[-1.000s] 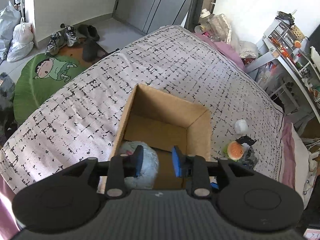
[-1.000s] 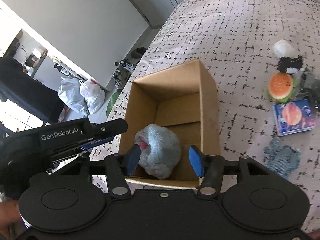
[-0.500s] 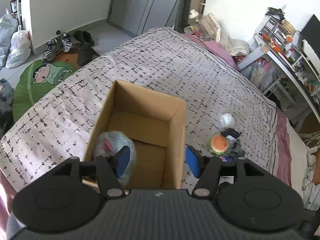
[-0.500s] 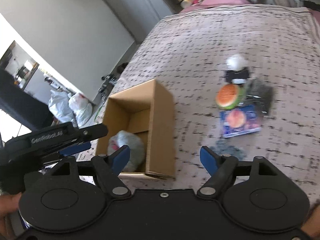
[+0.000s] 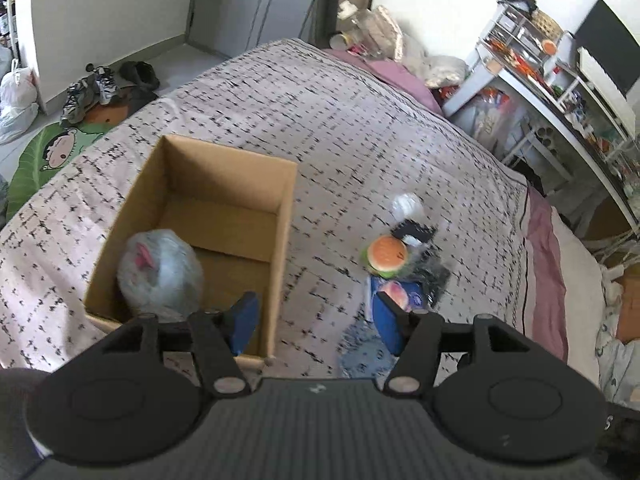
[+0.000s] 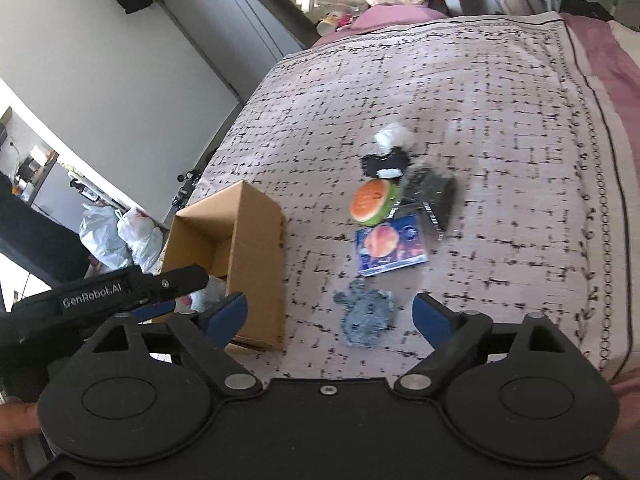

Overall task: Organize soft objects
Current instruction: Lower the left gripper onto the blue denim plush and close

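Progress: early, one item boxed as far as I can judge. Grey plush (image 5: 160, 272) sits inside the cardboard box (image 5: 284, 248), lower-left corner of the box in the left wrist view; in the right wrist view only a sliver of it shows behind the left gripper body. Rest of the box floor looks bare. Still out on the bedspread (image 6: 500, 120), clustered centre frame in the right wrist view, well apart from the box: burger plush (image 6: 372, 202), blue packet (image 6: 390, 246) touching it just below, dark bundle (image 6: 434, 192) to its right, black-and-white item (image 6: 384, 164) above it, white wad (image 6: 394, 136) above that, and a blue-grey patterned cloth (image 6: 366, 316) nearest the camera. Can't tell what the dark bundle is, it's blurred. Left gripper (image 5: 316, 320): fingers spread wide, nothing between them, straddling the box's right wall. Right gripper (image 6: 330, 314): spread wide, empty, the patterned cloth lying between its tips lower centre, so my guess is that's the next pick. Six or so loose items left; whether the packet counts as soft is unclear
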Tool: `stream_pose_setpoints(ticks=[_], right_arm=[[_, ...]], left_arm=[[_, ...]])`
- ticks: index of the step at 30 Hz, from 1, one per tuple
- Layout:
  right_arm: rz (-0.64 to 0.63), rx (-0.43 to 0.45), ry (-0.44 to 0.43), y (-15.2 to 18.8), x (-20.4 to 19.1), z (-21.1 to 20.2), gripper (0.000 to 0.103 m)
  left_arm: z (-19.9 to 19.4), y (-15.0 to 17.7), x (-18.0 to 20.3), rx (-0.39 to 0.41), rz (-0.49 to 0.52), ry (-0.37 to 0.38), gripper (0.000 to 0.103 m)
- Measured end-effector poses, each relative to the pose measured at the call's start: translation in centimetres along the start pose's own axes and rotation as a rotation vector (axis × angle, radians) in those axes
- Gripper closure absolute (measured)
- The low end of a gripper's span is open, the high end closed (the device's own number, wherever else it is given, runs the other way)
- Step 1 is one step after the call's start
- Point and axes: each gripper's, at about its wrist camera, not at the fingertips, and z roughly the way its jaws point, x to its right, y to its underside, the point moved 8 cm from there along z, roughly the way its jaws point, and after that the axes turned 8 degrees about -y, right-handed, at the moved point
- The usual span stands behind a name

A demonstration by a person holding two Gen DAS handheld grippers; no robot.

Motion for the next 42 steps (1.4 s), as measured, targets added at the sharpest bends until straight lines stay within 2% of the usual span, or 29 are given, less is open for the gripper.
stream_pose_setpoints(ticks=[4, 7, 10, 16, 27, 32, 34, 42], right_arm=[[0.019, 0.029, 0.021, -0.4, 1.7, -1.2, 0.007], [0.034, 0.038, 0.026, -0.8, 3.1, -1.9, 0.005], [0.050, 0.043, 0.026, -1.1, 4.3, -2.3, 0.004], [0.061, 0.061, 0.038, -1.5, 6.2, -2.4, 0.000], [0.141, 0.040, -0.047, -1.8, 8.3, -0.6, 0.000], [0.151, 0.024, -0.068, -2.1, 8.9, 0.8, 0.002], [0.166, 0.014, -0.079, -2.2, 9.2, 1.4, 0.007], [0.256, -0.037, -0.109, -2.3, 10.8, 3.9, 0.017]], left_arm=[[0.3, 0.9, 1.4, -0.013, 0.015, -0.006, 0.041], [0.5, 1.7, 2.2, -0.025, 0.012, -0.015, 0.030], [0.8, 2.4, 3.4, -0.027, 0.034, -0.020, 0.029], [2.0, 3.6, 5.4, -0.054, 0.064, -0.029, 0.028], [5.9, 5.3, 7.9, -0.106, 0.112, -0.042, 0.028], [8.0, 5.7, 8.2, -0.131, 0.118, -0.059, 0.028], [9.0, 5.8, 8.3, -0.146, 0.123, -0.055, 0.028], [12.4, 6.7, 8.4, -0.220, 0.140, -0.063, 0.029]])
